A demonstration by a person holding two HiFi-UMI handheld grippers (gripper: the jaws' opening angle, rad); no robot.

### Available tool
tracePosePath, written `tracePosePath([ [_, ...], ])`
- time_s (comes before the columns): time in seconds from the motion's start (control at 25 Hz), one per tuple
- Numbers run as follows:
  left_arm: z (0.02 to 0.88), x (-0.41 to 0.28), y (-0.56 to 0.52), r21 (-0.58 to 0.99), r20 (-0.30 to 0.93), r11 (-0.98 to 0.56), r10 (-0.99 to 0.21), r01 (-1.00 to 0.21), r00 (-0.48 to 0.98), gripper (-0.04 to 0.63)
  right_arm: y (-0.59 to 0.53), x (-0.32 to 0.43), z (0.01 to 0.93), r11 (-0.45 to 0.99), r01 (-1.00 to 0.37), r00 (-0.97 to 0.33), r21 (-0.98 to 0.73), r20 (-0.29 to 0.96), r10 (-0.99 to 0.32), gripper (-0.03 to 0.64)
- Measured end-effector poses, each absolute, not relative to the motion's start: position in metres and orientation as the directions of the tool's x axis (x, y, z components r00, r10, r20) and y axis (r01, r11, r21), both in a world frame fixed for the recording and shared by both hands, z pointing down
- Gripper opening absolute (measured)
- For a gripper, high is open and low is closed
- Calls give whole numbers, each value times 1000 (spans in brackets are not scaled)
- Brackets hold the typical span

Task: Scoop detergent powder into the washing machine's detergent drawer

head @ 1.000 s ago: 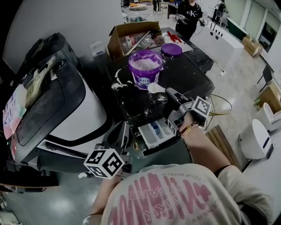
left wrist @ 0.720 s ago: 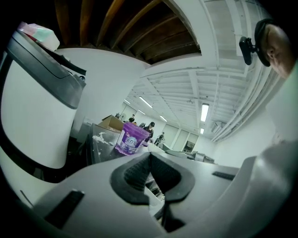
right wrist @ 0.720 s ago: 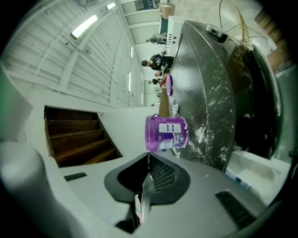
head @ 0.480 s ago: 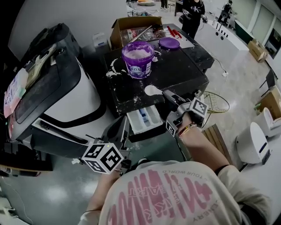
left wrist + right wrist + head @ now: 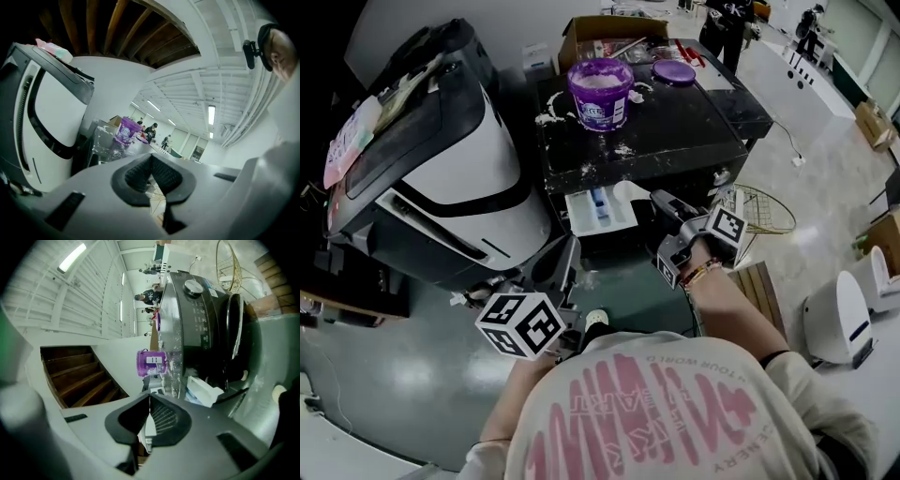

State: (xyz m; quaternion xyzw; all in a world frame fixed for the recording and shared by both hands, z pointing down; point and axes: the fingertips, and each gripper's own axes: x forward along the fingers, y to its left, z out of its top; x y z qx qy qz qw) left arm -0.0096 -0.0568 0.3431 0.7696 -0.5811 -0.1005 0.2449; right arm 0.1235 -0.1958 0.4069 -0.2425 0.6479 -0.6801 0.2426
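Note:
A purple detergent tub (image 5: pixel 600 89) full of white powder stands on the black washing machine's top (image 5: pixel 675 122). Below its front edge the white detergent drawer (image 5: pixel 598 208) is pulled out. My right gripper (image 5: pixel 660 200) is shut on the handle of a white scoop (image 5: pixel 629 192), whose bowl hangs at the drawer's right edge. In the right gripper view the jaws (image 5: pixel 149 399) are pressed on the white handle (image 5: pixel 149 426), with the tub (image 5: pixel 151 363) and drawer (image 5: pixel 202 391) ahead. My left gripper (image 5: pixel 568 246) is low in front of the machine, shut and holding nothing (image 5: pixel 151 159).
A large white and grey machine (image 5: pixel 441 159) stands at the left. Spilled powder (image 5: pixel 548 117) lies on the black top, with a purple lid (image 5: pixel 675 72) and a cardboard box (image 5: pixel 600 33) behind. A wire basket (image 5: pixel 761 211) and a white bin (image 5: pixel 834 323) are at the right.
The right gripper has carried the scoop from beside the tub, over the machine's front edge, down to the open drawer. The left gripper has stayed low in front.

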Motion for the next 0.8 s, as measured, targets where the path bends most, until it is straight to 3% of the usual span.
tracePosePath([
  [0.52,382,20,5,514,169,-89,-964,-853,203,2,-132,127,448,-92,-28,-847,-995,73,-526,3],
  [0.8,412,16,26,526,259,-9,-951,-850,170,2,-118,122,457,-121,-23,-861,-992,81,-502,3],
])
